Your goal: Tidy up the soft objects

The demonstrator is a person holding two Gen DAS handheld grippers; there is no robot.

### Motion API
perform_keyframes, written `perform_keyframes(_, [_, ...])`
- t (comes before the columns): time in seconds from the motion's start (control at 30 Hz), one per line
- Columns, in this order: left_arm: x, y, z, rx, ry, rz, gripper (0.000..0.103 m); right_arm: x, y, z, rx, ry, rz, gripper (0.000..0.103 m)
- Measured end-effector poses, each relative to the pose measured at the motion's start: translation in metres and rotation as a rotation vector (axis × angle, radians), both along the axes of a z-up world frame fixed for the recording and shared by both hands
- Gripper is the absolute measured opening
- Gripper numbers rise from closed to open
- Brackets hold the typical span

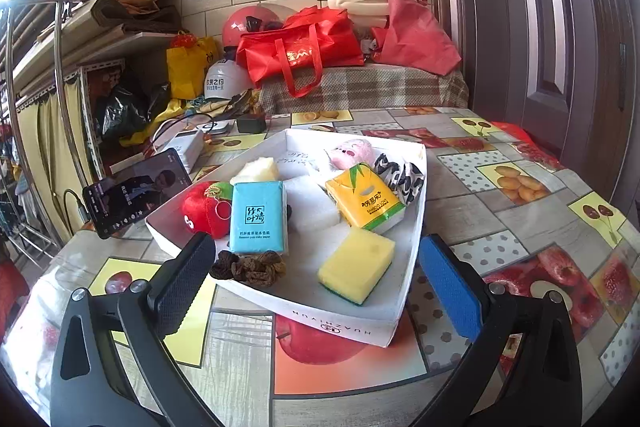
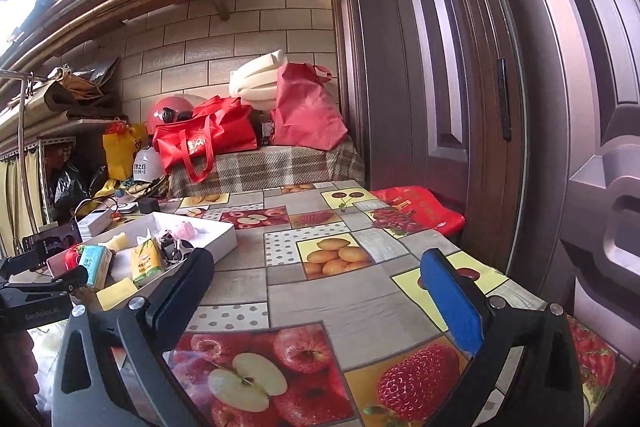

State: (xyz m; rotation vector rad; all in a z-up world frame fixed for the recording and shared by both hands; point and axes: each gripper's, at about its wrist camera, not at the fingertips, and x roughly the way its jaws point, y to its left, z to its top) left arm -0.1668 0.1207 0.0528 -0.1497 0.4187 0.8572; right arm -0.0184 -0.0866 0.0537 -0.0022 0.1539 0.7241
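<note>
Door handle (image 2: 612, 211) only rightward.

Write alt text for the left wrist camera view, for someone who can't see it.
An open left gripper hovers before a white box on a fruit-print tablecloth. The box holds a yellow sponge, blue tissue pack, yellow tissue pack, red plush toy and brown scrunchie. A phone leans at left.

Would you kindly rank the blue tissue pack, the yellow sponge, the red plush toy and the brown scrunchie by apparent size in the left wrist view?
1. blue tissue pack and yellow sponge: they look alike, and the sponge lies nearer the camera, so unranked.
2. red plush toy, partly hidden.
3. brown scrunchie.
</note>
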Motion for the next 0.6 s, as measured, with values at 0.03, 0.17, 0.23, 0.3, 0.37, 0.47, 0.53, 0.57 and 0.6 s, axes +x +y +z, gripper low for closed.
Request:
perform_keyframes(0.03, [0.0002,0.001,0.0,-0.004,-0.002,-0.004,0.103,0.0014,-0.0014,-0.0001,0.007,0.006,0.001,0.103])
perform_keyframes(0.17, [0.0014,0.0051,-0.0011,-0.02,0.003,-0.002,0.103,0.0066,-0.0054,0.0003,0.029,0.033,0.002,0.103])
perform_keyframes(0.23, [0.0015,0.0052,-0.0013,-0.02,0.008,-0.004,0.103,0.006,-0.0057,0.0002,0.029,0.032,0.002,0.103])
perform_keyframes(0.3, [0.0024,0.0045,-0.0016,-0.017,0.013,-0.006,0.103,0.0058,-0.0054,0.0001,0.023,0.024,0.001,0.103])
perform_keyframes(0.37, [0.0031,0.0044,-0.0019,-0.017,0.018,-0.007,0.103,0.0041,-0.0051,0.0005,0.015,0.013,0.003,0.103])
perform_keyframes(0.47, [0.0032,0.0042,-0.0018,-0.018,0.014,-0.006,0.103,0.0035,-0.0048,0.0013,0.011,0.007,0.007,0.103])
perform_keyframes(0.53, [0.003,0.0045,-0.0017,-0.017,0.014,-0.006,0.103,0.0037,-0.0053,0.0013,0.013,0.01,0.007,0.103])
perform_keyframes(0.57, [0.0033,0.0042,-0.0018,-0.017,0.015,-0.007,0.103,0.0034,-0.005,0.0013,0.013,0.01,0.007,0.103])
perform_keyframes(0.6, [0.003,0.0046,-0.0016,-0.017,0.015,-0.006,0.103,0.0033,-0.0047,0.0014,0.012,0.008,0.007,0.103])
